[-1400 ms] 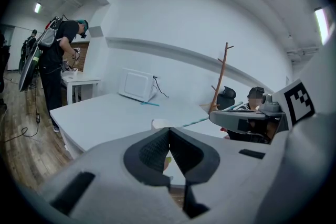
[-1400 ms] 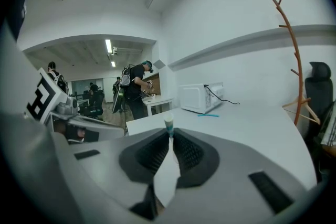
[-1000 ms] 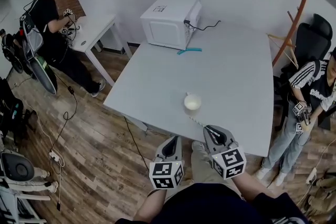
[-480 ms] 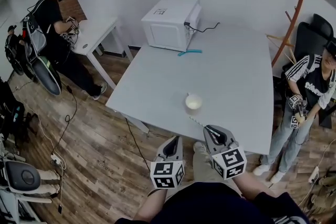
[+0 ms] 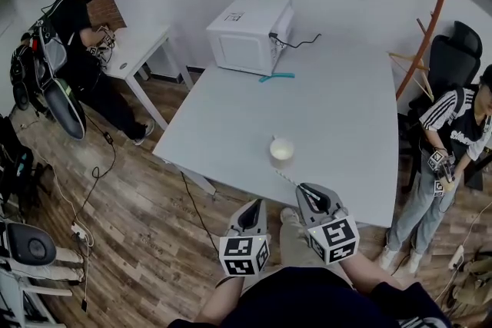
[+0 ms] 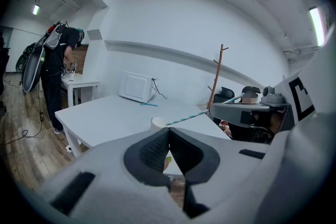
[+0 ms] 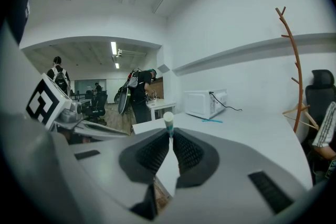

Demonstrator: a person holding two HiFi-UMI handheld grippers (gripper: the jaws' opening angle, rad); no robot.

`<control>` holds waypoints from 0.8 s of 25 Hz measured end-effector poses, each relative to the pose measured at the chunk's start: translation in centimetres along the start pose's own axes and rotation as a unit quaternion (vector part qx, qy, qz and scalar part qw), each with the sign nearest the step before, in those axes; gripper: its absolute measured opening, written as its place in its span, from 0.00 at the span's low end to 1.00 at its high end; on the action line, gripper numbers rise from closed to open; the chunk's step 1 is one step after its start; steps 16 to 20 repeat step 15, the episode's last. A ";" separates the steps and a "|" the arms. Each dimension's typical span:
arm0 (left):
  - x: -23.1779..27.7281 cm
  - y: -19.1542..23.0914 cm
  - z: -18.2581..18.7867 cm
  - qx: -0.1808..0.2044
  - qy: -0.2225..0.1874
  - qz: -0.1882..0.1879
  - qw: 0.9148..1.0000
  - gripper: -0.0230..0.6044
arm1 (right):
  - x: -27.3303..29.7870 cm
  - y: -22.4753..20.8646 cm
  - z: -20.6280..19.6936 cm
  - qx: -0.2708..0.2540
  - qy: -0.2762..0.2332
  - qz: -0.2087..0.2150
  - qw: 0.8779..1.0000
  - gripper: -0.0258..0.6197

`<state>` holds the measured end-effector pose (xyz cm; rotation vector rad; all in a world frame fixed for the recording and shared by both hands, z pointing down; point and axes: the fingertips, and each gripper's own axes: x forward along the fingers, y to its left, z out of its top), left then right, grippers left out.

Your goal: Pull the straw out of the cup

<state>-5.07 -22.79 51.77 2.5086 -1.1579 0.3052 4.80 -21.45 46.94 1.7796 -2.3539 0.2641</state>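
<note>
While the right tongs (image 5: 307,190) grip the straw's (image 5: 287,180) near end, its long axis slants over the table (image 5: 338,104) edge, pointing at the cup (image 5: 281,149) close by. The left tongs (image 5: 252,211) are closed and empty.

Left claw (image 5: 254,204) closed, right claw (image 5: 306,189) pinched shut.

Open table (image 5: 330,104) all round the cup (image 5: 282,149) (microwave (image 5: 247,33) well behind)
</note>
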 end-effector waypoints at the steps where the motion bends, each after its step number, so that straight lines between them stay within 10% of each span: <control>1: 0.0 0.0 0.0 0.000 0.000 0.000 1.000 0.06 | 0.0 0.0 0.0 0.000 -0.001 0.001 1.000 0.10; 20: -0.2 -0.2 0.3 -0.005 -0.004 0.004 1.000 0.06 | -0.3 0.1 0.3 0.001 -0.004 0.007 1.000 0.10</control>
